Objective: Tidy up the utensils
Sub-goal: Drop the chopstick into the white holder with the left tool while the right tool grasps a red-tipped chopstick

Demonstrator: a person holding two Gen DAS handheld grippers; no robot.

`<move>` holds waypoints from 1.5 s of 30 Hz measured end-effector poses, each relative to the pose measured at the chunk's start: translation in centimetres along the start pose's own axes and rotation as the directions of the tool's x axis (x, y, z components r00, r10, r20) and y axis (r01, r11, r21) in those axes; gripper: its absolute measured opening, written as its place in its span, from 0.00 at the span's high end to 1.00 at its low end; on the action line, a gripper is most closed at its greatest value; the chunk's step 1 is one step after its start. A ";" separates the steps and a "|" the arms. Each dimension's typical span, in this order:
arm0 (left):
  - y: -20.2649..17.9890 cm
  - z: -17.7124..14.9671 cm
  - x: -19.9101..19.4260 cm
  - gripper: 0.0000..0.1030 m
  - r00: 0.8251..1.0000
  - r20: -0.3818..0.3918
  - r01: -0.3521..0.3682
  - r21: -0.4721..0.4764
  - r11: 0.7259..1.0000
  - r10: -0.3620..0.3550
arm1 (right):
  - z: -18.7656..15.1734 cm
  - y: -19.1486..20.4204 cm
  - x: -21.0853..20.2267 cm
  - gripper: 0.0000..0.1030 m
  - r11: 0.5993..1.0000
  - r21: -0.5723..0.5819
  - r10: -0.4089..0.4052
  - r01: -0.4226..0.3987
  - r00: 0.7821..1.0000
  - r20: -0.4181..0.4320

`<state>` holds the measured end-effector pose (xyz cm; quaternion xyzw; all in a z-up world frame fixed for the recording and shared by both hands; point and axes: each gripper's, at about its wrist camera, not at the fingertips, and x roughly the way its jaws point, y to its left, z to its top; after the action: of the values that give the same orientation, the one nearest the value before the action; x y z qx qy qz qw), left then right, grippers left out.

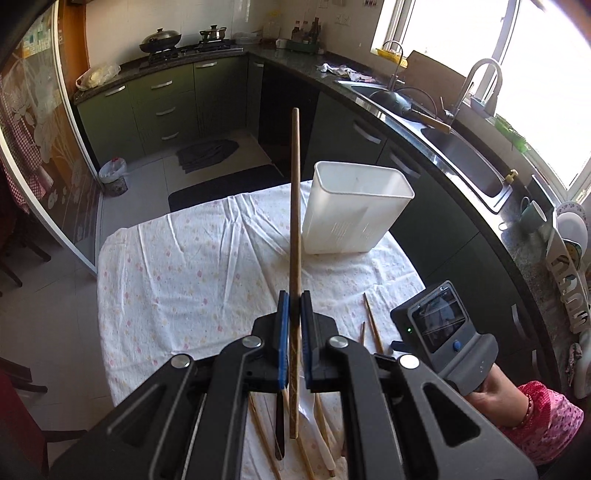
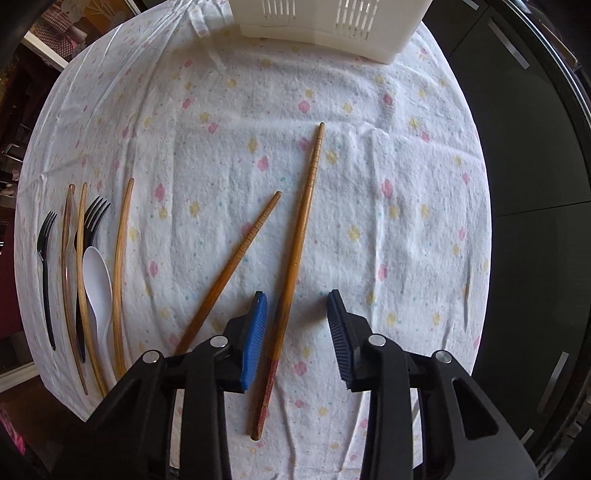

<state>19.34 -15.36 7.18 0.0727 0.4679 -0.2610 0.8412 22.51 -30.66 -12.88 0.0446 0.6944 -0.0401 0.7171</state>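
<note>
My left gripper point(image 1: 294, 308) is shut on a long brown chopstick point(image 1: 294, 206), held up above the table and pointing toward the white slotted utensil holder point(image 1: 354, 210). The holder's base also shows in the right wrist view point(image 2: 321, 33). My right gripper point(image 2: 297, 325) is open low over the cloth, its jaws on either side of a wooden chopstick point(image 2: 295, 258). A second wooden chopstick point(image 2: 236, 262) lies just left of it. At the left lie several more chopsticks point(image 2: 120, 266), two black forks point(image 2: 46, 273) and a white spoon point(image 2: 96, 288).
The table has a white floral cloth point(image 2: 369, 184). The right hand-held gripper's body point(image 1: 439, 325) is at the table's right edge. A dark counter with sink point(image 1: 469, 162) curves along the right. Beyond the table's far edge is floor with mats.
</note>
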 end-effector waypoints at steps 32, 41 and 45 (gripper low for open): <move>-5.7 13.2 9.5 0.94 0.841 0.540 0.052 0.001 0.999 -0.044 | -5.9 -7.1 -5.3 0.92 0.918 0.033 0.364 -0.395 0.872 0.327; -6.1 12.0 12.7 0.94 0.846 0.532 0.016 0.029 0.999 -0.029 | -6.3 -8.2 -7.6 0.92 0.905 0.021 0.381 -0.425 0.833 0.402; -6.1 11.1 12.7 0.85 0.838 0.544 0.008 0.029 1.000 -0.022 | -6.0 -8.9 -8.7 0.92 0.899 0.021 0.386 -0.438 0.813 0.436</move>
<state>29.99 -29.31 3.54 0.0025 0.2069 -0.2835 0.9364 15.18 -38.78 -4.48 0.2275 0.4930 0.0657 0.8372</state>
